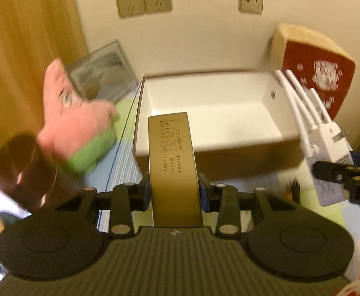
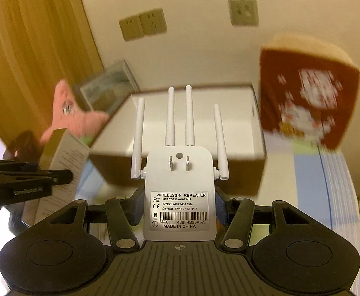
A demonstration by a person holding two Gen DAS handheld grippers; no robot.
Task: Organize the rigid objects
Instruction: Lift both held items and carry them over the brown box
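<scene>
My left gripper (image 1: 175,192) is shut on a slim gold box (image 1: 172,162) with printed dates, held above the table just in front of an open white-lined cardboard box (image 1: 217,113). My right gripper (image 2: 178,207) is shut on a white wireless repeater (image 2: 180,192) with several antennas pointing at the same cardboard box (image 2: 229,123). The repeater (image 1: 328,145) and the right gripper (image 1: 347,177) show at the right of the left wrist view. The left gripper (image 2: 32,177) with the gold box (image 2: 61,157) shows at the left of the right wrist view.
A pink and green plush toy (image 1: 74,118) and a dark round tin (image 1: 22,167) lie left of the box. A clear-lidded case (image 1: 103,74) leans at the back left. A red and tan cushion (image 1: 315,69) stands at the right. Wall sockets (image 1: 144,1) are behind.
</scene>
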